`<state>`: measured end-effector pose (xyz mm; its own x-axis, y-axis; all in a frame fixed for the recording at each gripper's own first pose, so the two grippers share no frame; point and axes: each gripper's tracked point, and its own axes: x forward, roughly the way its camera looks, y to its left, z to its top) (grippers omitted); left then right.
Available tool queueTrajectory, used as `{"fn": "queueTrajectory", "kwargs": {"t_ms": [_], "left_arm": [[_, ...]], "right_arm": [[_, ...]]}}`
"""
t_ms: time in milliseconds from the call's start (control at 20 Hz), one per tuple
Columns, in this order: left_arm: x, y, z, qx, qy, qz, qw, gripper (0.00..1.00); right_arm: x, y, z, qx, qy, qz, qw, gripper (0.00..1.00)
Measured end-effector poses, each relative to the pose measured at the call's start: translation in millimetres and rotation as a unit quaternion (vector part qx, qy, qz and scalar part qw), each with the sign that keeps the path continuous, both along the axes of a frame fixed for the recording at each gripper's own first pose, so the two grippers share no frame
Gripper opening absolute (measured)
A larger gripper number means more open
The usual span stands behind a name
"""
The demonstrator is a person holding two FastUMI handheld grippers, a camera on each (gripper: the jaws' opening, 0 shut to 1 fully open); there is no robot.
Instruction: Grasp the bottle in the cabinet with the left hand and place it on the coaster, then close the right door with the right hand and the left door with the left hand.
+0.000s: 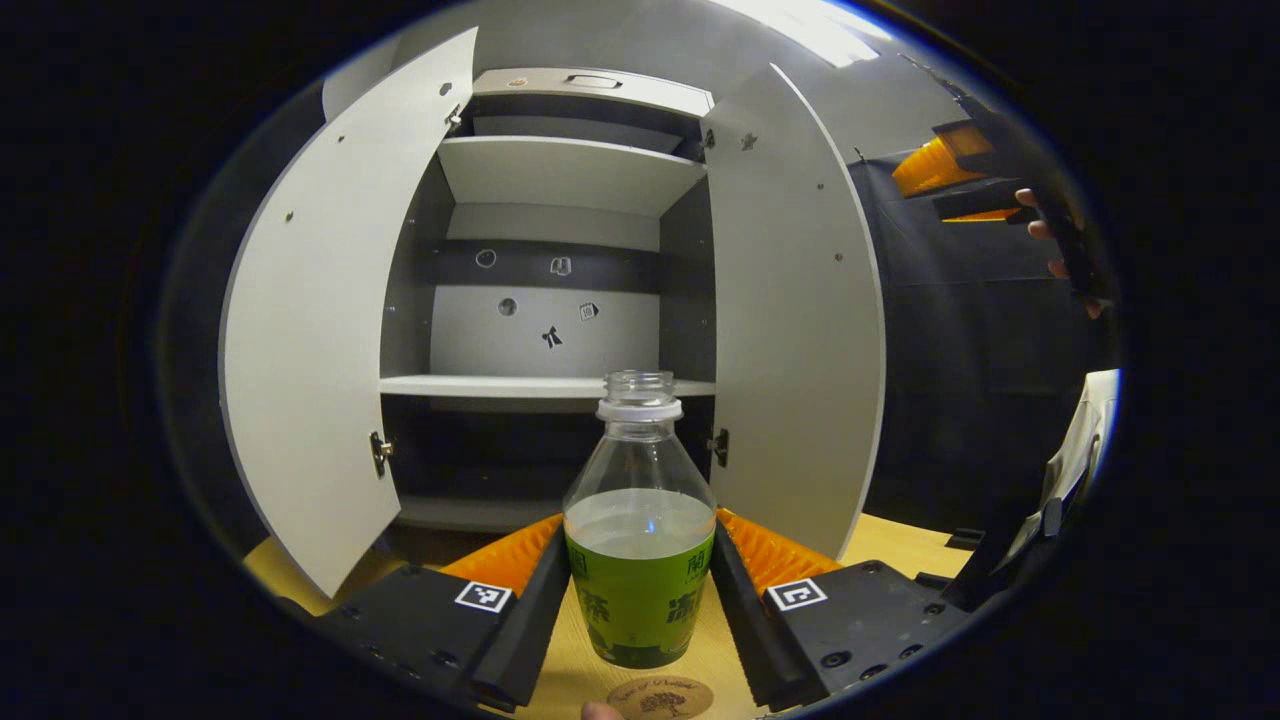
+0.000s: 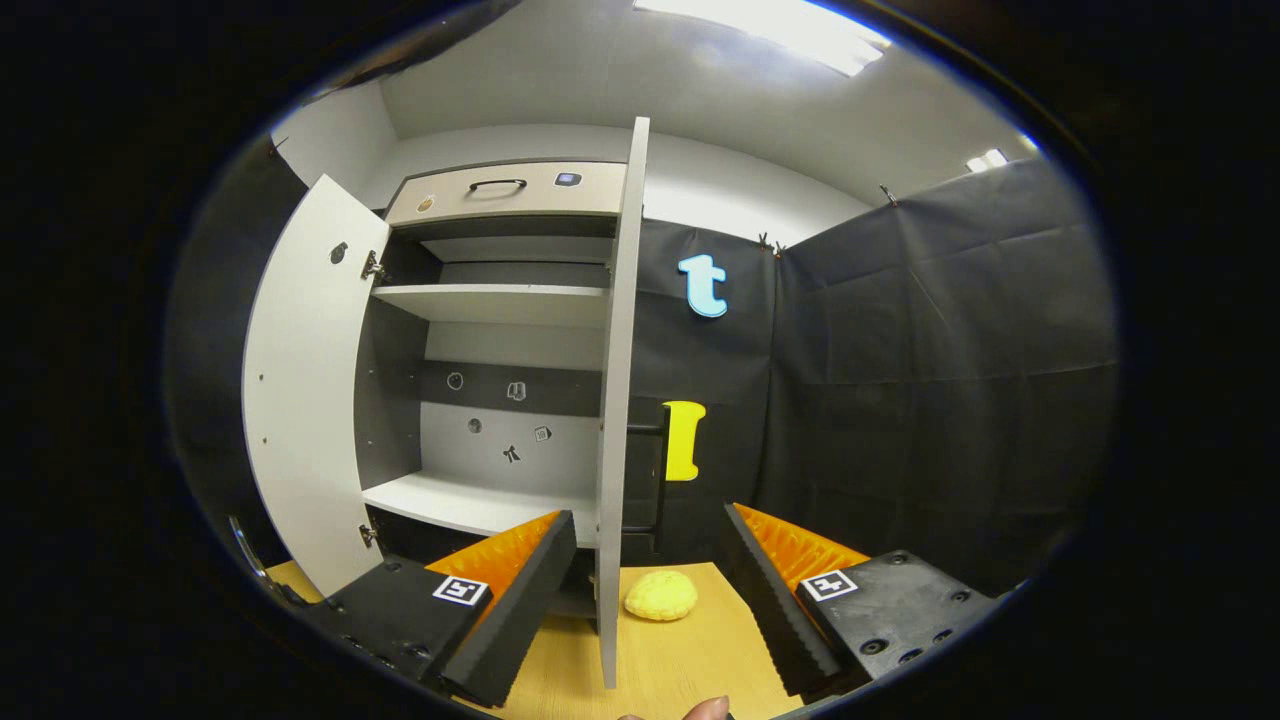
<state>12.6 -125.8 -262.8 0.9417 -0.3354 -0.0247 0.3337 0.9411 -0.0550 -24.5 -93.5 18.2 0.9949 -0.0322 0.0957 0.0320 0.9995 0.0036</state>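
Left gripper, jaws closed on bottle above table, coaster at 6 o'clock, cabinet at 12, both doors open; right gripper, jaws wide, empty, right door edge between fingers.

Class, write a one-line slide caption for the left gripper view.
Left gripper shut on a green-labelled clear plastic bottle, before the open white cabinet.

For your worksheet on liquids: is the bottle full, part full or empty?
Part full: the liquid in the bottle stops well below its open neck.
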Motion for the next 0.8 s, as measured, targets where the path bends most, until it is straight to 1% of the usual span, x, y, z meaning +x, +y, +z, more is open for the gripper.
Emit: {"fn": "queueTrajectory", "kwargs": {"t_ms": [150,300,500,650,800], "left_arm": [[-14,-12,-34,0.007,0.018,-0.021,1.0,0.78],[-20,-17,-64,0.015,0.029,-0.031,0.999,0.78],[-16,-23,-80,0.019,0.024,-0.048,0.998,0.78],[-8,-19,-90,0.011,0.032,-0.046,0.998,0.78],[-8,-15,-98,0.011,0.042,-0.044,0.998,0.78]], "right_arm": [[-3,0,1,0.002,0.001,-0.002,1.0,0.97],[-6,2,5,-0.01,-0.003,-0.005,1.0,0.97],[-9,3,7,-0.026,-0.003,-0.01,1.0,0.97],[-12,0,3,-0.029,0.004,-0.021,0.999,0.97],[-14,2,1,-0.033,0.009,-0.022,0.999,0.97]]}}
